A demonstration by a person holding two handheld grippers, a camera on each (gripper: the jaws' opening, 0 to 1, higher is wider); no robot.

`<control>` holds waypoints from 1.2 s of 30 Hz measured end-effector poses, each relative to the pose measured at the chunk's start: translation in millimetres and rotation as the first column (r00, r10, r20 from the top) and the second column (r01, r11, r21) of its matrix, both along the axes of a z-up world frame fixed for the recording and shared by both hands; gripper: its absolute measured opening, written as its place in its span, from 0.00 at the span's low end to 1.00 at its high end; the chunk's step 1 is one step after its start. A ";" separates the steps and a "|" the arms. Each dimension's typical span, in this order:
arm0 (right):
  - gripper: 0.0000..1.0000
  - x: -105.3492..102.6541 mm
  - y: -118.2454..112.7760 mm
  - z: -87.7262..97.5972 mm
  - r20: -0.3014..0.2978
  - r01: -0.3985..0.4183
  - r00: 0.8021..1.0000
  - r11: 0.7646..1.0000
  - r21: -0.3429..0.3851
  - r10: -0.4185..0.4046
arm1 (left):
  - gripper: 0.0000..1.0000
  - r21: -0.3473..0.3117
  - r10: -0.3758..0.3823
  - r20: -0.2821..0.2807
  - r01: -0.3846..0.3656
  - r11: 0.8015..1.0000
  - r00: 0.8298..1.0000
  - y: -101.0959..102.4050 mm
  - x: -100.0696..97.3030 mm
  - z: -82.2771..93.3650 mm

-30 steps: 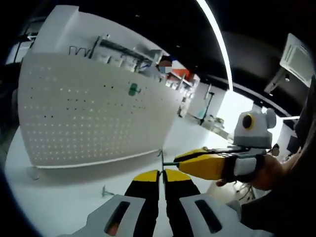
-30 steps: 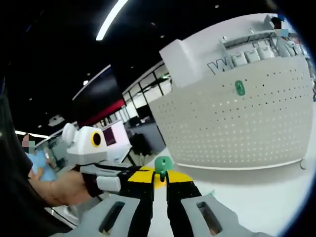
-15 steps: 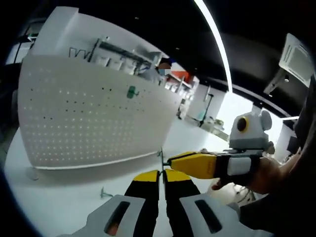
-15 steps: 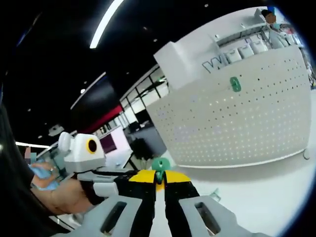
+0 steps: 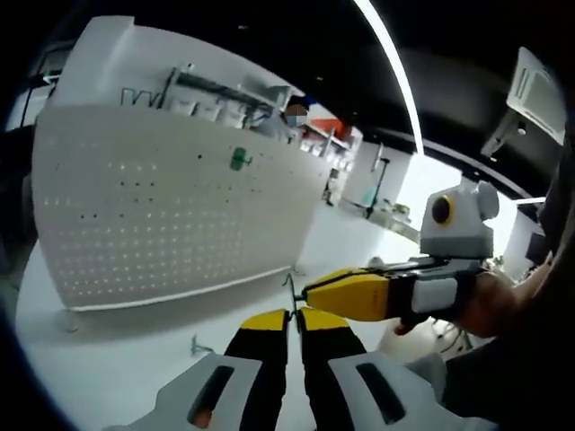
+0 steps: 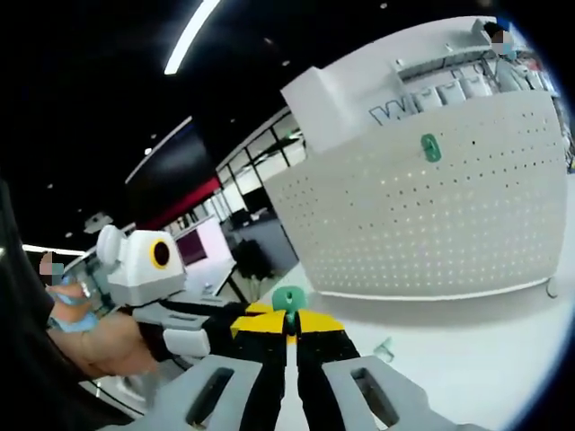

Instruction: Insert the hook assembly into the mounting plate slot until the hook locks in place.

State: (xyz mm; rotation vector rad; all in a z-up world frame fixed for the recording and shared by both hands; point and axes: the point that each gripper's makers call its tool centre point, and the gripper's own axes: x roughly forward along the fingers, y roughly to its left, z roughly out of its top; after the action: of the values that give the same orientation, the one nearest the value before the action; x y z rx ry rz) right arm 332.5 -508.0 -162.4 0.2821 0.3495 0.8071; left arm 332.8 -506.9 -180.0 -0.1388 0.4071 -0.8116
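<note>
Jaws of the left gripper [image 5: 294, 316] rise from six o'clock in the left gripper view and stand pressed together on a thin wire hook [image 5: 290, 289], whose bent tip pokes out just above the yellow pads; held so, the wire is steadied while the other tool works at it. The right gripper [image 5: 310, 292] comes in from three o'clock, carried by a hand [image 5: 492, 307], and its yellow tip meets the hook right at the left jaws, which reads as the two parts of the assembly being joined in the air before they go to the board. Behind, at ten o'clock, the white pegboard [image 5: 171, 215] stands upright on the table [image 5: 117, 359], with a green plate [image 5: 239, 161] fixed high on it, well apart from both tools. A second small hook [image 5: 199, 345] lies on the table at seven o'clock, near the jaws. In the right gripper view the right gripper [image 6: 287, 330] has its jaws closed narrow on a green clip [image 6: 288, 299] that stands up at their tips, presumably the plastic half of the hook assembly. The left gripper [image 6: 241, 325] reaches in from nine o'clock and touches at the same spot. The pegboard [image 6: 431, 233] fills two o'clock, its green plate [image 6: 430, 146] near the top edge, still unfilled as far as I can judge. Grey letters sit behind the board's top at one o'clock; a "W" seems to begin them, the rest too blurred to read. No brand shows.
</note>
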 end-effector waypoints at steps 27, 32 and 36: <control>0.00 6.4 -10.5 -1.8 0.040 0.011 0.999 0.997 -0.074 -0.008 | 0.91 -0.015 -0.074 0.009 0.074 0.997 0.997 -9.7 -12.4 -1.2; 0.00 7.0 -10.1 -2.0 0.050 0.008 0.999 0.996 -0.088 -0.004 | 1.00 -0.015 -0.078 0.008 0.078 0.997 0.997 -8.2 -12.7 -0.7; 0.00 7.8 -9.5 -2.1 0.050 0.006 0.999 0.996 -0.089 -0.002 | 1.00 -0.037 -0.083 0.005 0.083 0.996 0.997 -7.7 -14.0 3.8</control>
State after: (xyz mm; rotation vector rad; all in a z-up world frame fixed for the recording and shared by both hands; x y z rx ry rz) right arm 340.3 -517.4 -164.5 0.1787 0.3373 0.7907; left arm 318.8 -514.7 -176.2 -0.1557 0.3969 -0.9014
